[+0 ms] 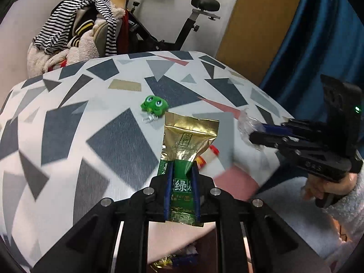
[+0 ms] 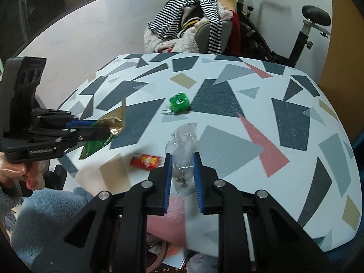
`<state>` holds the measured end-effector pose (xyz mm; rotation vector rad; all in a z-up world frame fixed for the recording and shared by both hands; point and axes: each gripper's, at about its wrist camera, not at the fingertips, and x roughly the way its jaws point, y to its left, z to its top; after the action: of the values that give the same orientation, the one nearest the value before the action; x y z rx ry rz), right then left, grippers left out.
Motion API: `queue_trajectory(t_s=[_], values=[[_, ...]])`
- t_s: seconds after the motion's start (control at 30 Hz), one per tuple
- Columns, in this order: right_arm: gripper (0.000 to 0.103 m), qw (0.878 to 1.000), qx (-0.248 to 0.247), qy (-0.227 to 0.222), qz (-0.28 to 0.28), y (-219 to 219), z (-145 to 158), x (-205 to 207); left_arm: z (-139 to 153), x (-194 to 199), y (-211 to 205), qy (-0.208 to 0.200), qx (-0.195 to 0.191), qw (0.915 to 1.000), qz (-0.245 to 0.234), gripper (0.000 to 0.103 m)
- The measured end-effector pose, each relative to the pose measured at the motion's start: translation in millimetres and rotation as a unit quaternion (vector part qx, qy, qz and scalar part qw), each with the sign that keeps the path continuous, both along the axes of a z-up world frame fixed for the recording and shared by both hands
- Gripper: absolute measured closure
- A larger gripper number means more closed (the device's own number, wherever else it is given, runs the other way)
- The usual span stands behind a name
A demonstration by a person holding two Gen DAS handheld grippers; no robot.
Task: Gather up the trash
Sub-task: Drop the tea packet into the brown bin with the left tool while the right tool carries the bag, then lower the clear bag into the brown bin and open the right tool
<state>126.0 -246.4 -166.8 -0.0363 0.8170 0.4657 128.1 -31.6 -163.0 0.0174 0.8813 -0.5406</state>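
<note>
My left gripper is shut on a green and gold tea pouch and holds it above the near edge of the patterned table. The pouch also shows in the right wrist view, in the left gripper. My right gripper is shut on a crumpled clear plastic wrapper, held above the table's near edge. The wrapper shows in the left wrist view at the right gripper's tips. A small red wrapper lies on the table near the front edge, partly hidden behind the pouch in the left wrist view.
A green frog toy with a keyring sits mid-table. Behind the table stand a chair piled with striped clothes and an exercise bike. A blue curtain hangs at right. Scraps lie on the floor below the table edge.
</note>
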Motion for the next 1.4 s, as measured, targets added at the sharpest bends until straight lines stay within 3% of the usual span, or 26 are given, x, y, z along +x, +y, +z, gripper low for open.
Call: queue_trajectory(t_s=[0.2, 0.33, 0.5, 0.73, 0.8, 0.87, 1.0, 1.17, 1.4], values=[[0.081, 1.0, 0.006, -0.003, 0.015, 8.8, 3.0, -28.0, -6.0, -59.4, 20.5, 0.005, -0.014, 0.9999, 0.009, 0.088], [0.081, 1.0, 0.006, 0.001, 0.025, 15.9, 1.0, -41.5, -27.2, -92.7, 26.8, 0.024, -0.004, 0.9997, 0.009, 0.088], [0.081, 0.999, 0.006, 0.012, 0.031, 24.1, -4.8, -54.1, -54.7, -116.4, 34.7, 0.052, 0.001, 0.9984, 0.02, 0.088], [0.081, 0.999, 0.0, 0.022, 0.038, 32.9, -14.0, -67.7, -69.8, -127.6, 27.8, 0.063, 0.027, 0.9976, -0.01, 0.086], [0.081, 0.999, 0.001, 0.025, 0.038, 33.8, -16.6, -70.3, -70.7, -127.2, 26.9, 0.064, 0.027, 0.9975, -0.01, 0.079], [0.081, 0.999, 0.001, 0.028, 0.038, 34.2, -19.0, -70.8, -70.3, -125.3, 28.3, 0.063, 0.019, 0.9978, -0.004, 0.059], [0.081, 0.998, -0.001, 0.036, 0.042, 36.3, -26.1, -75.7, -64.7, -125.3, 32.7, 0.05, 0.016, 0.9986, 0.013, 0.054], [0.081, 0.997, -0.006, 0.054, 0.05, 42.5, -38.9, -82.0, -55.3, -127.3, 44.6, 0.024, 0.018, 0.9985, 0.045, 0.039], [0.081, 0.994, -0.017, 0.083, 0.071, 58.2, -59.6, -88.9, -45.3, -128.2, 63.7, 0.006, 0.017, 0.9962, 0.085, 0.027]])
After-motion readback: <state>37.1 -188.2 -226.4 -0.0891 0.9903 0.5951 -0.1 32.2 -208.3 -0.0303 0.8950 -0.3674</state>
